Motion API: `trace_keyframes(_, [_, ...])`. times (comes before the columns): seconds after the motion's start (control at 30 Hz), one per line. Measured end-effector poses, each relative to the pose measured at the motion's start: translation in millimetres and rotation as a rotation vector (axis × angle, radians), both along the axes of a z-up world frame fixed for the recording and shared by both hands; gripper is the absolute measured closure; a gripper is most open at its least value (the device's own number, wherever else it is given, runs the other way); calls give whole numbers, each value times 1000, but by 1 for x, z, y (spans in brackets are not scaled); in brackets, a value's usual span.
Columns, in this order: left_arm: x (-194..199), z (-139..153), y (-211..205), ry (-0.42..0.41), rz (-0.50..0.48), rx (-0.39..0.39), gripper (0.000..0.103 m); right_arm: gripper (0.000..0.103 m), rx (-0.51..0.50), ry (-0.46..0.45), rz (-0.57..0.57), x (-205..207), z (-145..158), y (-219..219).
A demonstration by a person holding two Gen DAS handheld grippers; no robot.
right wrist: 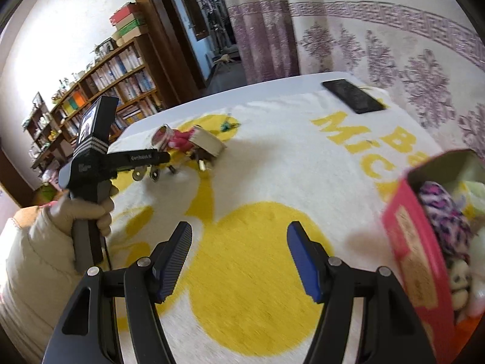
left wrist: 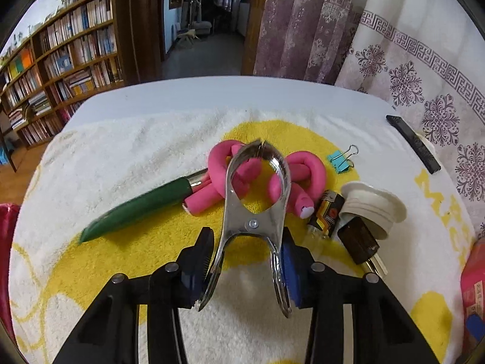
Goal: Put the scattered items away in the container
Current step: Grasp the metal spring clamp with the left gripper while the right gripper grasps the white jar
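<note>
So the whole table (left wrist: 212, 91) was covered by a white towel (left wrist: 127, 151) with big yellow shapes and lettering on it. At the right edge a red container (right wrist: 409, 242), open on top, was seen with a purple fuzzy thing (right wrist: 442, 212) and some other small stuff already lying inside.

The left gripper (left wrist: 245, 261) was clamped on the handles of a big shiny metal clip (left wrist: 257, 200): both pads were pressed against the two handle ends, and the clip's tips were seen touching at the far end. In the right wrist view that same gripper was held in a gloved hand (right wrist: 88, 212), well apart from the container.

The right gripper (right wrist: 239, 261) was held over bare towel with its fingers spread fairly wide and nothing between them, just left of the container.

The rest of the scattered pile was found just beyond the clip: a long green pen-like thing (left wrist: 136, 209), a knotted pink foam curler (left wrist: 242, 173), a white round cap (left wrist: 372, 206), a brown little bottle (left wrist: 357, 239) touching the cap, a black-and-orange battery (left wrist: 327, 212), and a small teal binder clip (left wrist: 342, 159). A black phone (right wrist: 351, 95) was lying near the far corner.
</note>
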State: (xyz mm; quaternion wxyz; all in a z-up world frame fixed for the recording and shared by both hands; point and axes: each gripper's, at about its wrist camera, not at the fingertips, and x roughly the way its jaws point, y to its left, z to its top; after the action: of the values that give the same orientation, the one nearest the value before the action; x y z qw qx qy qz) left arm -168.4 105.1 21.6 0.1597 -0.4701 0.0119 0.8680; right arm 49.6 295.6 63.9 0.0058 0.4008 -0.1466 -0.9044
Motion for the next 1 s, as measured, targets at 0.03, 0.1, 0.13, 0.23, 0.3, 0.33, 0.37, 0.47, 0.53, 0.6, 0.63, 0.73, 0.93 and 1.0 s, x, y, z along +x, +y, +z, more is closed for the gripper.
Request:
trace_keyframes(0.03, [3, 3, -3, 7, 0, 4, 59, 34, -20, -4, 9, -8, 0, -2])
trace_keyframes(0.1, [7, 11, -7, 20, -3, 3, 59, 34, -62, -13, 24, -22, 0, -6])
trace_keyframes(0.13, [10, 14, -10, 27, -4, 6, 59, 34, -82, -18, 28, -30, -1, -7])
trace_keyframes(0.23, [15, 20, -16, 34, -5, 19, 62, 34, -147, -44, 31, -55, -6, -9])
trace_keyframes(0.3, [20, 24, -21, 36, -10, 31, 67, 34, -208, -59, 22, -76, -10, -8])
trace_keyframes(0.33, [22, 26, -24, 37, -10, 39, 67, 34, -226, -63, 14, -84, -12, -7])
trace_keyframes(0.37, [24, 27, -26, 40, -11, 49, 67, 34, -239, -68, 4, -92, -13, -7])
trace_keyframes(0.47, [26, 28, -30, 40, -10, 63, 67, 34, -284, -94, 0, -119, -20, -7])
trace_keyframes(0.53, [26, 25, -31, 30, -12, 68, 67, 34, -294, -113, -12, -134, -25, -7])
trace_keyframes(0.6, [25, 23, -32, 21, -14, 73, 67, 34, -281, -129, -30, -148, -31, -7])
trace_keyframes(0.63, [25, 22, -32, 17, -14, 76, 67, 34, -274, -133, -36, -152, -33, -7])
trace_keyframes(0.73, [25, 23, -32, 15, -12, 82, 67, 34, -263, -150, -56, -167, -41, -6])
trace_keyframes(0.93, [22, 19, -30, 7, -8, 84, 67, 34, -273, -169, -69, -190, -52, -5])
trace_keyframes(1.0, [22, 16, -29, -1, -11, 81, 67, 38, -258, -163, -62, -194, -53, -5])
